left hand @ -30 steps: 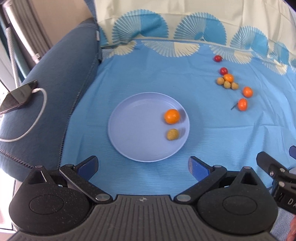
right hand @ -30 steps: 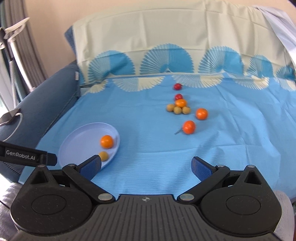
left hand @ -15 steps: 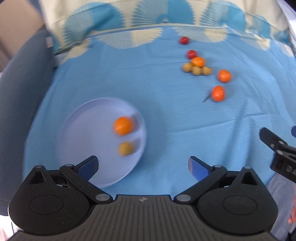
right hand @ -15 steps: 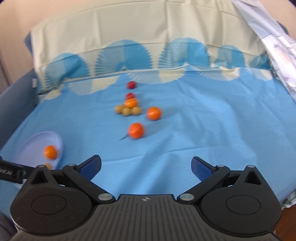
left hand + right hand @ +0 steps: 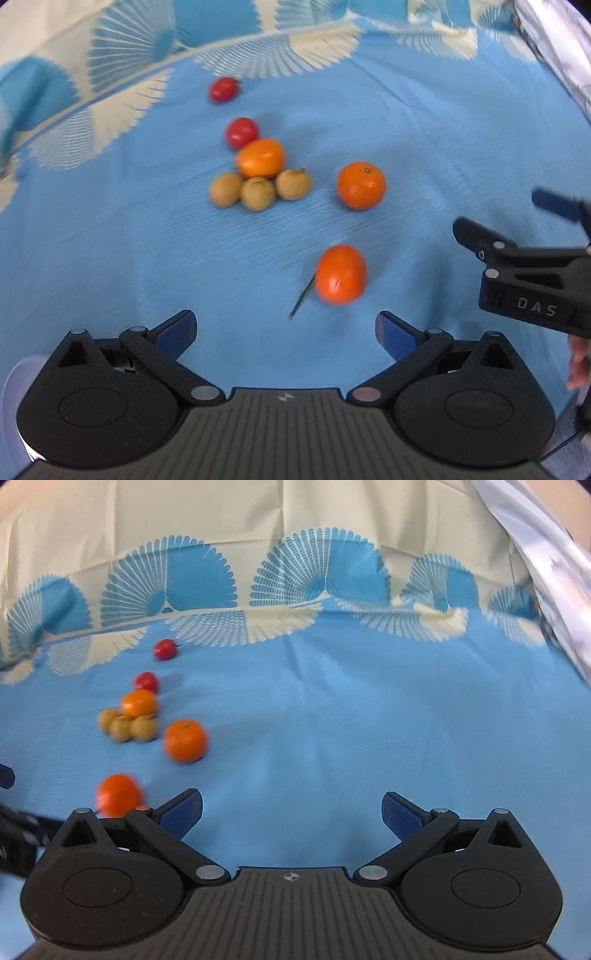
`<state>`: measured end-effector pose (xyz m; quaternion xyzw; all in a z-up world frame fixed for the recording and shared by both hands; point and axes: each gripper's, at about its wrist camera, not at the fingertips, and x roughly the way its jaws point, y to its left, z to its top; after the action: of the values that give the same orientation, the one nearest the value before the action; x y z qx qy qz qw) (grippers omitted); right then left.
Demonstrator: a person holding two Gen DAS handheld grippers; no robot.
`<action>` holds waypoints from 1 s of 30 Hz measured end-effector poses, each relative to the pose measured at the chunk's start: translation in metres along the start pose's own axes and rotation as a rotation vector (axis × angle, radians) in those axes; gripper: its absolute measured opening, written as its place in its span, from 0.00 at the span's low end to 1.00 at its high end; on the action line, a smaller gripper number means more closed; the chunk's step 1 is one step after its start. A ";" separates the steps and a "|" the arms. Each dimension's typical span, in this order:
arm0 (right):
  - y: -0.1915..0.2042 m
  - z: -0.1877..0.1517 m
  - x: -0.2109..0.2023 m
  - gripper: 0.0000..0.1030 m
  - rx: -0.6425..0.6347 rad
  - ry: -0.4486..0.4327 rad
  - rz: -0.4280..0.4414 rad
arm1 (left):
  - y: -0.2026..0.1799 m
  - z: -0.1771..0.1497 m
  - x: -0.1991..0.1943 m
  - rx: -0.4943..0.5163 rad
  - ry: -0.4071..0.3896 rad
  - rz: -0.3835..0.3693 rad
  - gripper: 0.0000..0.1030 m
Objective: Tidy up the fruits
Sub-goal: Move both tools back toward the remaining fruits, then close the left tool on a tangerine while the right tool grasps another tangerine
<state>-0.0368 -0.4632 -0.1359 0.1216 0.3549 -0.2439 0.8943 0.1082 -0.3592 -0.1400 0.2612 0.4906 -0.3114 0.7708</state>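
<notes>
Left wrist view: blue cloth (image 5: 424, 122) with cream fan prints along its far edge covers the whole surface. A sliver of pale plate (image 5: 11, 406) peeks in at the near left corner. Fruits sit mid-cloth: three brown ones (image 5: 258, 192) touching, an orange fruit (image 5: 340, 274) with a stem nearest. Left claw (image 5: 284, 332) is spread wide, empty. Right claw (image 5: 291, 812) is also apart, over bare cloth, fruits off to its left.

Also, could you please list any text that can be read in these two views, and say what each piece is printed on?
"DAS": white letters on the black body of the right claw, seen from the left wrist view.
Nothing else bears readable text; a white mark at the right wrist view's left edge is cut off.
</notes>
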 end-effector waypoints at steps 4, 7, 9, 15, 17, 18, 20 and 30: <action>-0.002 0.012 0.026 0.99 -0.095 0.005 0.066 | -0.001 0.016 0.021 -0.020 -0.018 -0.026 0.88; -0.003 0.015 0.043 0.99 -0.107 0.026 0.087 | 0.004 0.019 0.029 -0.047 -0.011 -0.092 0.59; -0.004 0.016 0.051 0.99 -0.095 0.037 0.104 | 0.002 0.017 0.026 -0.024 -0.041 -0.093 0.39; 0.016 0.020 0.057 0.99 -0.144 0.029 0.192 | 0.010 0.009 0.020 -0.026 -0.037 -0.075 0.37; 0.029 0.023 0.061 0.99 -0.185 0.022 0.215 | 0.019 0.004 0.018 -0.038 -0.038 -0.058 0.37; 0.035 0.024 0.063 0.99 -0.206 0.019 0.222 | 0.024 0.001 0.017 -0.040 -0.038 -0.047 0.37; 0.047 0.027 0.070 0.99 -0.236 0.023 0.234 | 0.035 -0.004 0.016 -0.061 -0.036 -0.044 0.37; 0.055 0.028 0.051 0.37 -0.167 0.016 0.232 | 0.058 -0.013 -0.012 -0.127 -0.088 -0.043 0.37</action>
<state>0.0401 -0.4451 -0.1487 0.0890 0.3647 -0.1076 0.9206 0.1391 -0.3080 -0.1284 0.1872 0.4808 -0.3073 0.7996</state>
